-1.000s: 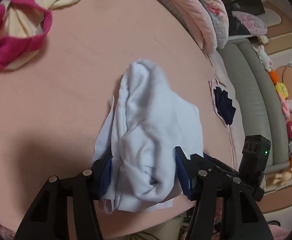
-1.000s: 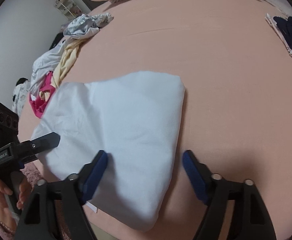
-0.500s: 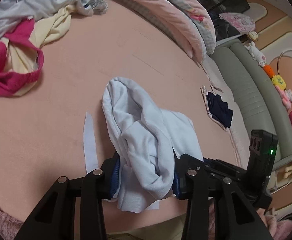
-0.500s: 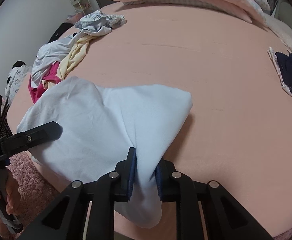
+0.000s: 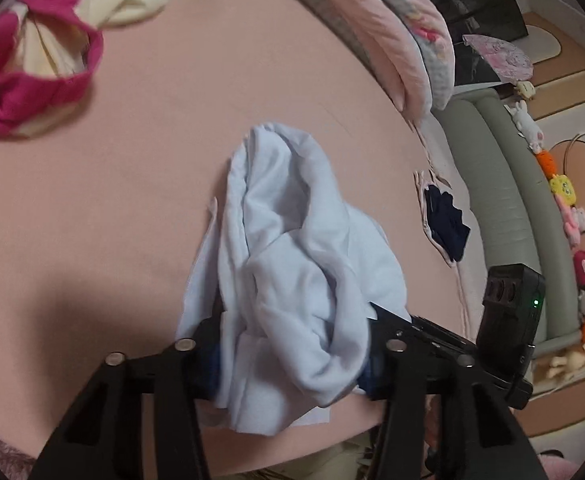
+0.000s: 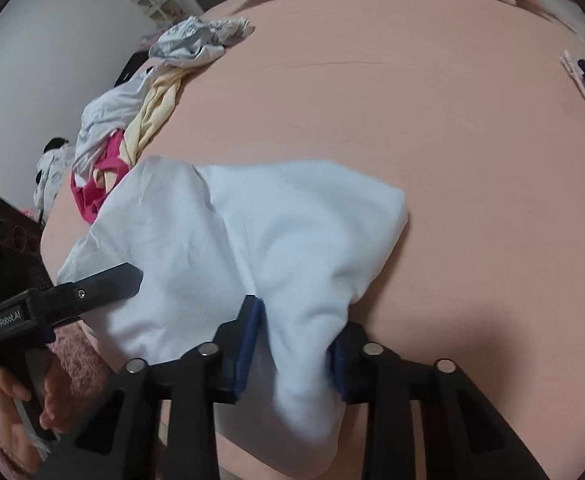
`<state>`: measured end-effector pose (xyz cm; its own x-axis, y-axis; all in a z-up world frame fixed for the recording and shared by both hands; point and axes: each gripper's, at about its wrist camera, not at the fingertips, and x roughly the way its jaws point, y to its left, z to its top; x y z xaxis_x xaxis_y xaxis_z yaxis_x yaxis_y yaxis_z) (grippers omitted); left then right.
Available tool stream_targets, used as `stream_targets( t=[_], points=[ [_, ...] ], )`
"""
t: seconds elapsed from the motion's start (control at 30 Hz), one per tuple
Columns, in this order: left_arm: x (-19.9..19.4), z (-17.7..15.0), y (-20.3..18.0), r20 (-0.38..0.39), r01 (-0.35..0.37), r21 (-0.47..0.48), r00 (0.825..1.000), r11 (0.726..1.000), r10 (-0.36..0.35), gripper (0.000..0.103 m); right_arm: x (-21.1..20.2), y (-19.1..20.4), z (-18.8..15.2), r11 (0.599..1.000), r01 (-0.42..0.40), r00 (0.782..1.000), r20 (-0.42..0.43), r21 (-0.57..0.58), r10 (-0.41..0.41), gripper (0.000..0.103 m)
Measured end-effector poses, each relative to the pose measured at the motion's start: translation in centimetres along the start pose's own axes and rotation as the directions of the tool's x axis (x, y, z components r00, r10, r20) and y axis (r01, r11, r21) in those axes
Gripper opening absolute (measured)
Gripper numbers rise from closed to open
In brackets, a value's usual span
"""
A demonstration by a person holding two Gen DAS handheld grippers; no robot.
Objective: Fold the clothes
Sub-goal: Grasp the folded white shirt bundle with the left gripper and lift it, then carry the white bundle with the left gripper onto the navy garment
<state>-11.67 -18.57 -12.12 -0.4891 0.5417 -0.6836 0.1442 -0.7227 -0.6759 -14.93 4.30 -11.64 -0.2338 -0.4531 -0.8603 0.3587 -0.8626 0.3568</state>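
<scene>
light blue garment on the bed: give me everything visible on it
The light blue garment is soft, plain, knit-looking cloth, partly folded and bunched, lying at the near edge of the pink bed sheet. The left gripper pinches one near bunch; the right gripper has a fold between its pads, its jaws opening.

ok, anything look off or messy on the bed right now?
Yes. The pale blue garment is bunched and rumpled rather than flat, gathered between both hand-held grippers; the right hand-held gripper is opening with cloth between its jaws. A heap of unfolded clothes sits on the bed's far side.
</scene>
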Motion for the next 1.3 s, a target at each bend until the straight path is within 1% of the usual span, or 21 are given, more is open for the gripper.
stream_targets(
  t=[0.03, 0.07, 0.13, 0.2, 0.27, 0.33, 0.4, 0.5, 0.6, 0.73, 0.83, 0.93, 1.0, 1.03, 1.07, 1.1, 1.17, 1.23, 1.27, 1.3],
  points=[
    [-0.3, -0.1, -0.3, 0.006, 0.008, 0.005, 1.0, 1.0, -0.008, 0.039, -0.4, 0.0, -0.1, 1.0, -0.006, 1.0, 0.014, 0.005, 0.006, 0.02],
    [-0.7, -0.2, -0.7, 0.011, 0.017, 0.011, 1.0, 1.0, -0.017, 0.039, -0.7, -0.1, -0.2, 1.0, -0.013, 1.0, 0.027, 0.01, 0.013, 0.017],
    [-1.3, -0.5, -2.3, 0.022, 0.015, 0.063, 1.0, 0.998, -0.016, 0.039, -1.6, -0.1, -0.3, 1.0, -0.025, 0.998, 0.053, 0.019, 0.024, 0.015],
    [-1.5, -0.5, -4.0, 0.023, 0.029, 0.101, 0.999, 0.994, -0.032, 0.039, -2.7, -0.2, -0.4, 0.999, -0.035, 0.996, 0.078, 0.025, 0.033, 0.014],
    [-1.5, -0.5, -5.7, 0.02, 0.051, 0.126, 0.998, 0.991, -0.054, 0.039, -3.7, -0.3, -0.3, 0.999, -0.029, 0.995, 0.095, 0.017, 0.027, 0.014],
    [-1.0, -0.4, -7.5, 0.013, 0.058, 0.155, 0.998, 0.986, -0.061, 0.039, -4.8, -0.8, -0.3, 1.0, -0.01, 0.994, 0.111, 0.018, 0.008, 0.014],
    [-0.3, -0.5, -9.6, 0.0, 0.063, 0.193, 0.998, 0.979, -0.064, 0.039, -5.9, -1.8, -0.4, 0.999, 0.004, 0.992, 0.129, 0.044, -0.009, 0.014],
    [1.6, -0.2, -13.5, -0.029, 0.104, 0.235, 0.995, 0.966, -0.1, 0.039, -8.2, -4.2, -0.2, 0.997, -0.005, 0.987, 0.163, 0.076, -0.008, 0.014],
    [4.3, 0.2, -17.8, -0.065, 0.15, 0.278, 0.988, 0.949, -0.137, 0.039, -11.3, -8.1, 0.3, 0.99, 0.015, 0.976, 0.213, 0.137, -0.044, 0.014],
    [10.0, 1.6, -25.4, -0.143, 0.2, 0.356, 0.977, 0.913, -0.159, 0.039, -15.6, -15.1, 1.7, 0.974, 0.037, 0.961, 0.26, 0.224, -0.096, 0.014],
    [14.0, 3.1, -31.0, -0.167, 0.244, 0.399, 0.967, 0.884, -0.191, 0.039, -18.7, -20.5, 3.3, 0.964, 0.064, 0.947, 0.289, 0.258, -0.14, 0.014],
    [17.3, 5.1, -36.0, -0.153, 0.282, 0.424, 0.959, 0.861, -0.238, 0.039, -22.2, -26.4, 6.0, 0.955, 0.067, 0.925, 0.34, 0.29, -0.168, 0.014],
    [19.0, 6.4, -38.6, -0.126, 0.304, 0.438, 0.953, 0.846, -0.277, 0.039, -24.5, -30.3, 8.4, 0.951, 0.078, 0.904, 0.381, 0.3, -0.195, 0.014],
    [19.8, 7.1, -39.8, -0.112, 0.318, 0.44, 0.947, 0.84, -0.3, 0.039, -25.4, -31.7, 9.5, 0.95, 0.087, 0.893, 0.4, 0.3, -0.208, 0.014],
    [21.0, 8.0, -40.6, -0.112, 0.341, 0.422, 0.939, 0.84, -0.325, 0.039, -26.3, -33.0, 10.5, 0.949, 0.096, 0.881, 0.419, 0.299, -0.222, 0.014],
    [22.3, 8.9, -41.3, -0.113, 0.366, 0.398, 0.929, 0.841, -0.351, 0.039, -27.0, -34.3, 11.4, 0.944, 0.11, 0.864, 0.439, 0.312, -0.246, 0.014],
    [25.7, 9.5, -40.6, -0.114, 0.345, 0.369, 0.938, 0.863, -0.327, 0.039, -28.2, -37.1, 13.1, 0.932, 0.136, 0.828, 0.478, 0.337, -0.294, 0.014],
    [29.1, 10.0, -39.8, -0.116, 0.317, 0.341, 0.948, 0.885, -0.295, 0.039, -28.0, -39.6, 14.3, 0.928, 0.156, 0.806, 0.499, 0.338, -0.318, 0.014],
    [30.9, 10.2, -39.3, -0.117, 0.303, 0.327, 0.953, 0.895, -0.279, 0.042, -27.1, -41.0, 14.7, 0.925, 0.172, 0.806, 0.491, 0.338, -0.33, 0.015],
    [32.6, 10.5, -38.9, -0.119, 0.288, 0.313, 0.957, 0.905, -0.264, 0.043, -25.3, -42.7, 14.5, 0.918, 0.182, 0.818, 0.464, 0.353, -0.34, 0.017]
  ],
)
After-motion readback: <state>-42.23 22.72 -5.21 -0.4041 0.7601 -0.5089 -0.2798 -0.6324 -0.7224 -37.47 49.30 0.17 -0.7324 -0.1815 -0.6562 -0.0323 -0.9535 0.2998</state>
